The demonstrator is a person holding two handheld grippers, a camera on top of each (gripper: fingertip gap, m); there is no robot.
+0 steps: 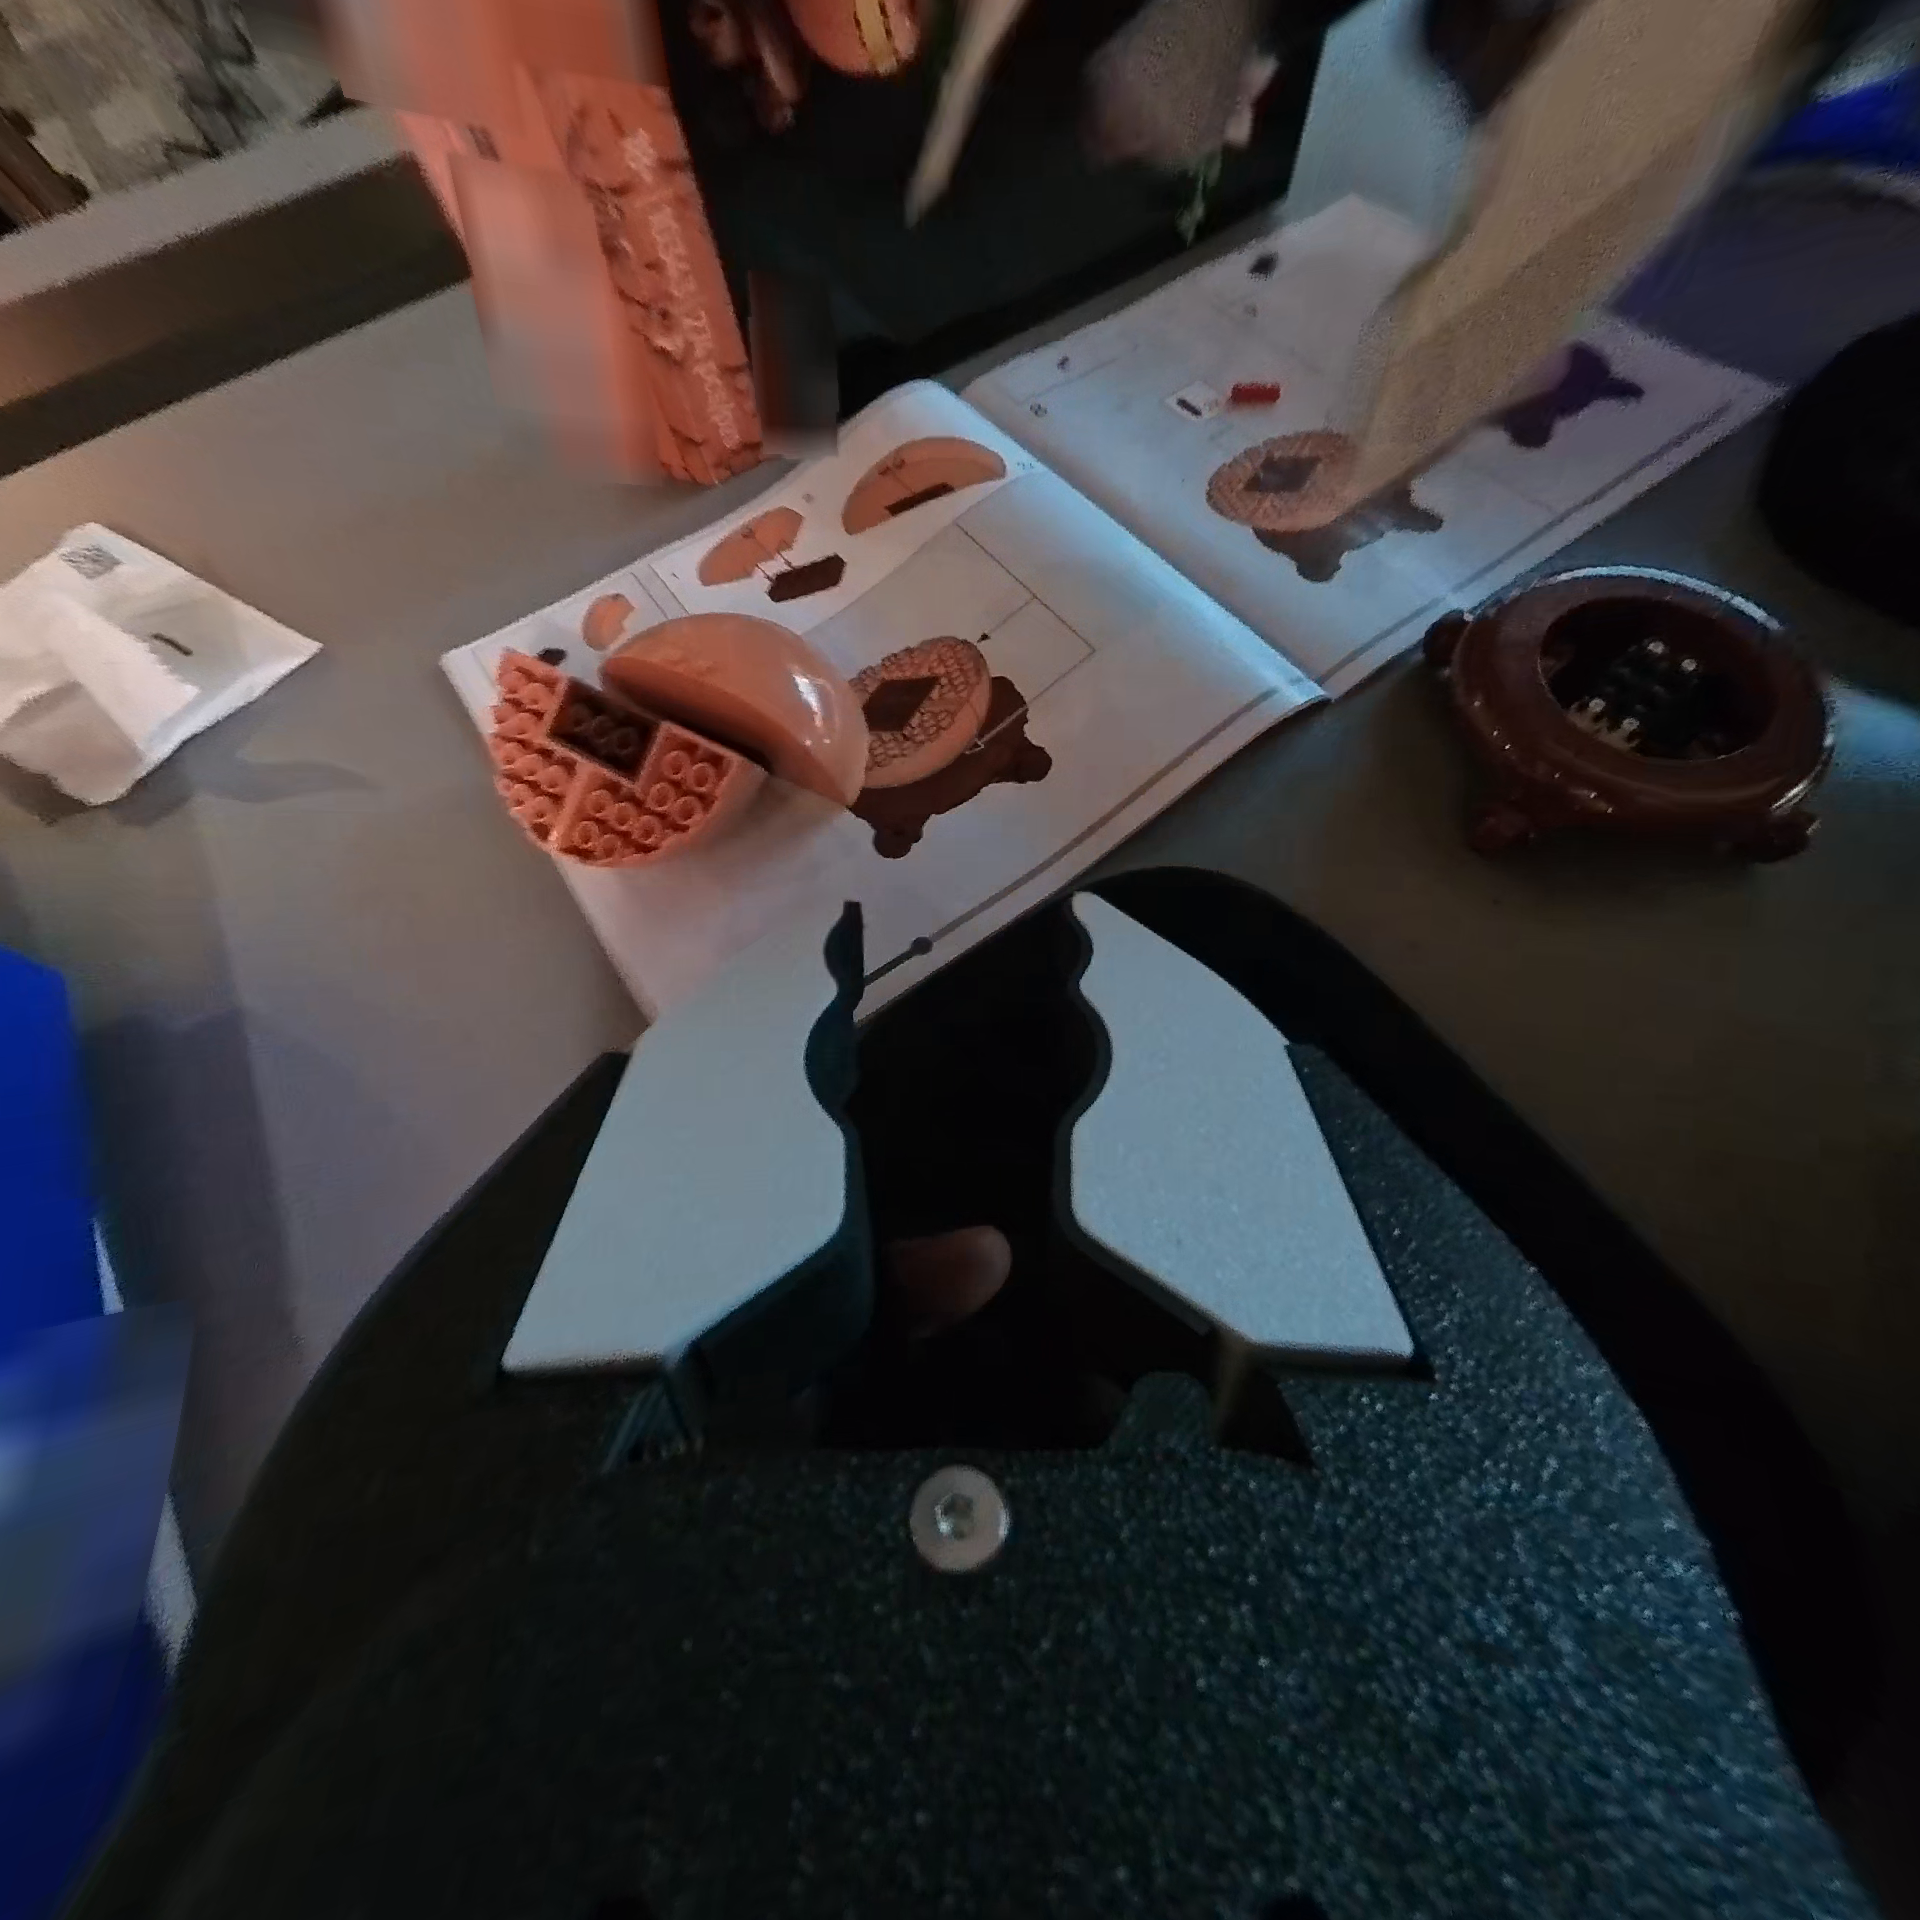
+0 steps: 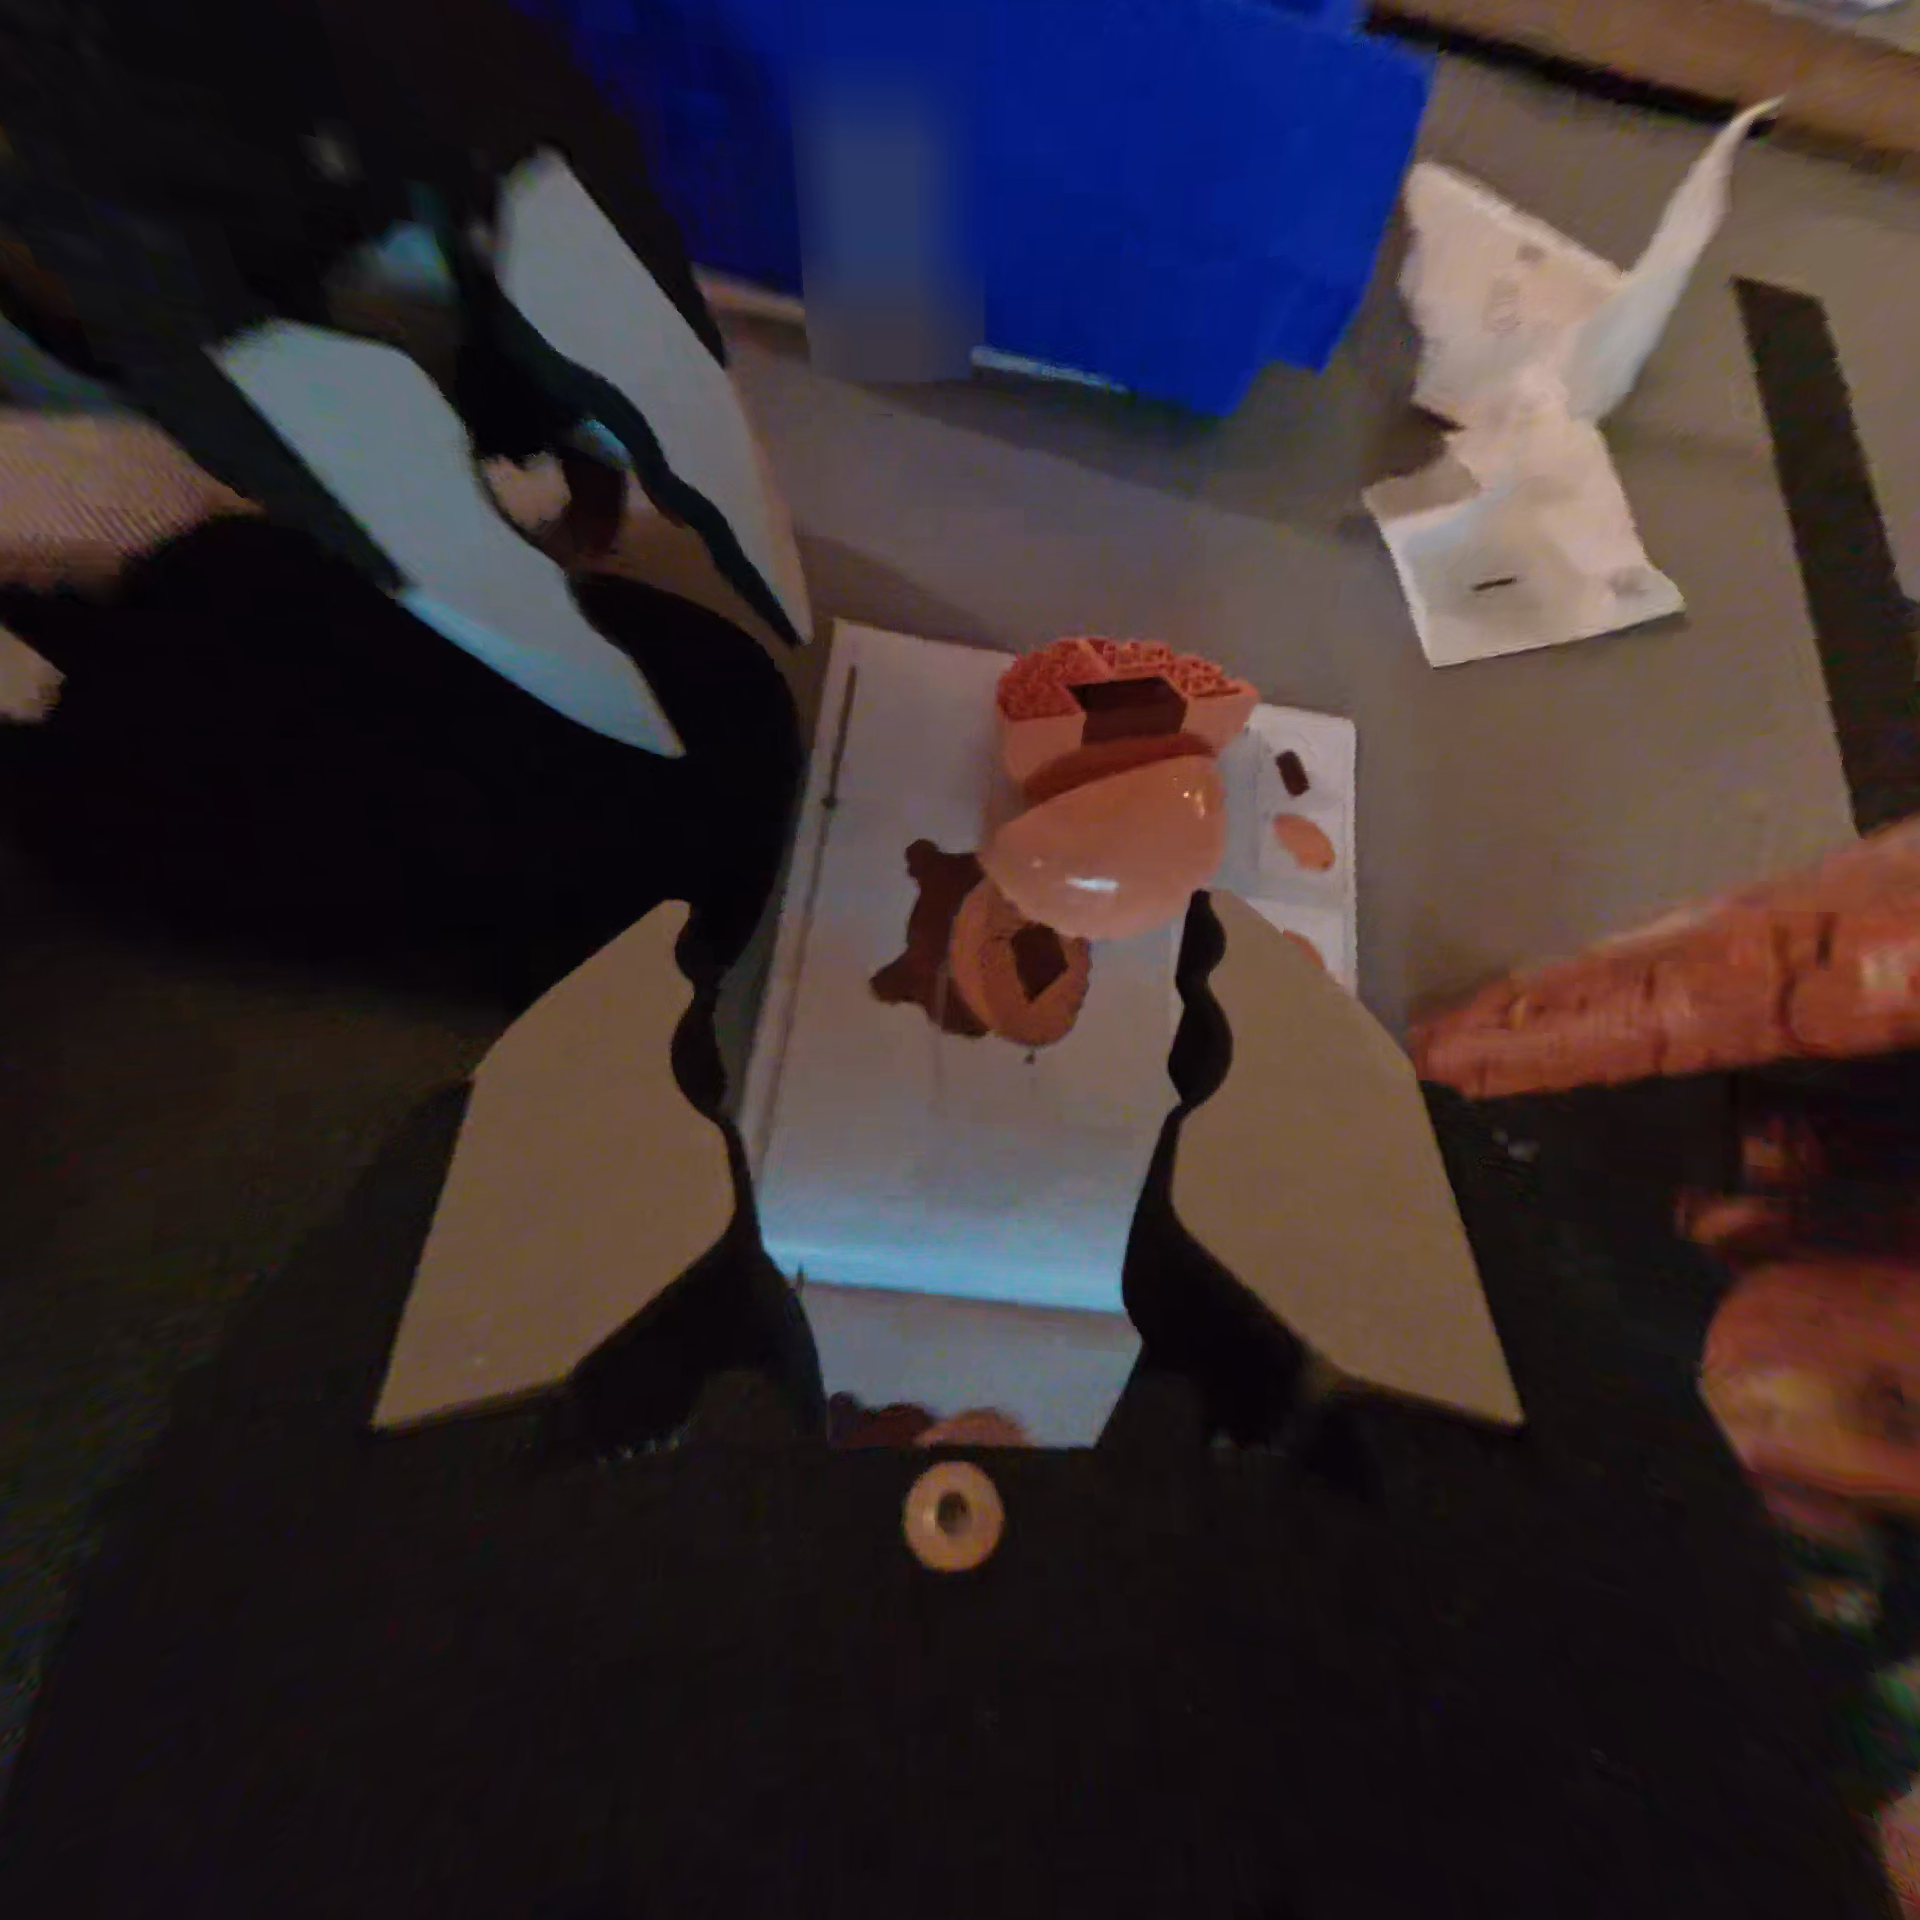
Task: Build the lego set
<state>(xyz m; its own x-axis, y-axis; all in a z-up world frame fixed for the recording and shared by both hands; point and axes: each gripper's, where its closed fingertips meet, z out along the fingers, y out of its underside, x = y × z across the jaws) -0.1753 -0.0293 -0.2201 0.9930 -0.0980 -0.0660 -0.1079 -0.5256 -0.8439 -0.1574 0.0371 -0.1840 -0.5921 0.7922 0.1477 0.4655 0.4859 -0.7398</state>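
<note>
A peach studded half-round plate with a dark brown brick and a smooth peach dome [image 1: 727, 717] lies on an open instruction booklet [image 1: 1039, 852]. In the right wrist view the dome [image 2: 1101, 852] sits just beyond my right gripper [image 2: 940, 914], which is wide open with nothing between its pads. My left gripper [image 1: 966, 914] hangs over the booklet's near edge, below and right of the piece, jaws apart with nothing between the tips. It also shows in the right wrist view [image 2: 738, 691], at the upper left.
A dark brown round base [image 1: 1631, 717] stands on the table right of the booklet. A peach box [image 1: 613, 301] stands behind it. A torn white paper bag [image 1: 125, 655] lies at the left. A blue bin [image 2: 1091, 177] is at the table's far side.
</note>
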